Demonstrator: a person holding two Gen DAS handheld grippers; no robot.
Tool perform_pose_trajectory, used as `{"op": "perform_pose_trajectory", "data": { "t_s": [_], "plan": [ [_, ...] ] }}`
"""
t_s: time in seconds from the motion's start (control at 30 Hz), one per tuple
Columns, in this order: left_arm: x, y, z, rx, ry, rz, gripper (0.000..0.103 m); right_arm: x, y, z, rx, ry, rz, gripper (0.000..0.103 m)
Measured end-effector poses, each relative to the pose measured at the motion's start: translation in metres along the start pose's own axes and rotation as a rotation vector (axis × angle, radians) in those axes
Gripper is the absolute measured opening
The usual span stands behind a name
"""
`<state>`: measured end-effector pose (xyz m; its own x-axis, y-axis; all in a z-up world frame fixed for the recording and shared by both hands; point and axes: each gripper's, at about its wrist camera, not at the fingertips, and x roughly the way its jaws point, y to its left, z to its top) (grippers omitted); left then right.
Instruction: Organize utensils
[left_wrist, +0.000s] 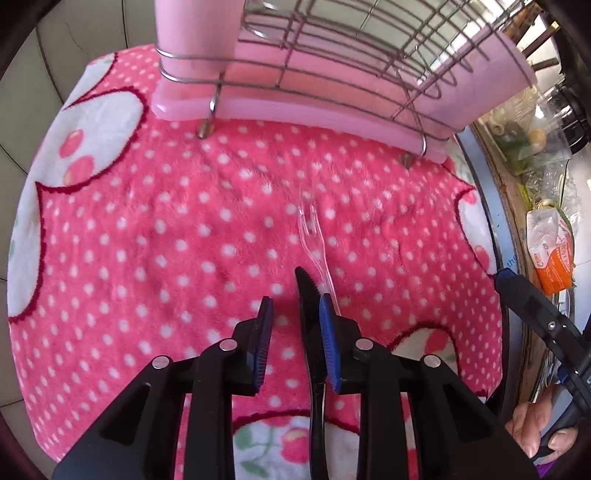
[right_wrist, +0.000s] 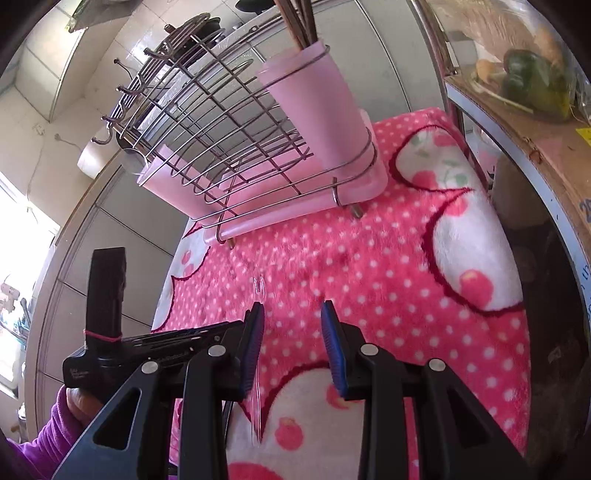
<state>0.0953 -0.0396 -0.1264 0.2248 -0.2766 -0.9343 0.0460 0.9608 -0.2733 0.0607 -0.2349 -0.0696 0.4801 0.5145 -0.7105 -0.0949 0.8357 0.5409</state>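
A black plastic knife (left_wrist: 309, 314) and a clear plastic fork (left_wrist: 309, 229) lie side by side on the pink dotted blanket (left_wrist: 166, 240). My left gripper (left_wrist: 297, 308) is open just above them, the knife between its fingers close to the right pad. My right gripper (right_wrist: 291, 314) is open and empty over the blanket, with the clear fork (right_wrist: 258, 291) by its left finger. A wire dish rack on a pink tray (right_wrist: 258, 177) with a pink utensil cup (right_wrist: 317, 110) stands beyond.
The rack's pink tray (left_wrist: 295, 110) fills the far edge of the blanket. A shelf with bagged vegetables (left_wrist: 524, 144) and an orange packet (left_wrist: 554, 266) runs along the right. Several dark sticks stand in the cup (right_wrist: 299, 22).
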Motion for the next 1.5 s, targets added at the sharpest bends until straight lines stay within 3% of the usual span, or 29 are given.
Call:
{"op": "perform_pose_trajectory", "data": {
  "t_s": [0.2, 0.23, 0.3, 0.37, 0.7, 1.03, 1.23, 1.5],
  "plan": [
    [0.009, -0.020, 0.003, 0.044, -0.020, 0.082, 0.025, 0.000, -0.003, 0.000, 0.018, 0.007, 0.036, 0.032],
    [0.009, -0.023, 0.003, 0.053, -0.023, 0.091, 0.023, 0.001, -0.002, 0.000, 0.018, 0.009, 0.038, 0.032],
    [0.008, -0.026, 0.001, 0.067, -0.033, 0.085, 0.008, 0.002, 0.000, -0.001, 0.013, 0.015, 0.038, 0.032],
    [0.003, -0.023, 0.001, 0.052, -0.040, 0.051, 0.003, 0.004, 0.002, -0.002, 0.012, 0.021, 0.041, 0.032],
    [-0.033, 0.027, 0.001, -0.063, -0.135, 0.056, 0.002, 0.033, 0.019, 0.001, -0.004, 0.120, 0.071, 0.032],
    [-0.013, 0.063, 0.032, -0.052, 0.066, 0.047, 0.003, 0.080, 0.056, 0.022, -0.084, 0.254, 0.027, 0.037],
    [-0.006, 0.061, 0.041, -0.011, 0.085, 0.047, 0.003, 0.097, 0.053, 0.028, -0.049, 0.299, 0.018, 0.037],
    [0.000, 0.069, 0.046, -0.021, 0.098, 0.005, 0.003, 0.134, 0.067, 0.034, -0.106, 0.354, -0.082, 0.038]
  ]
}}
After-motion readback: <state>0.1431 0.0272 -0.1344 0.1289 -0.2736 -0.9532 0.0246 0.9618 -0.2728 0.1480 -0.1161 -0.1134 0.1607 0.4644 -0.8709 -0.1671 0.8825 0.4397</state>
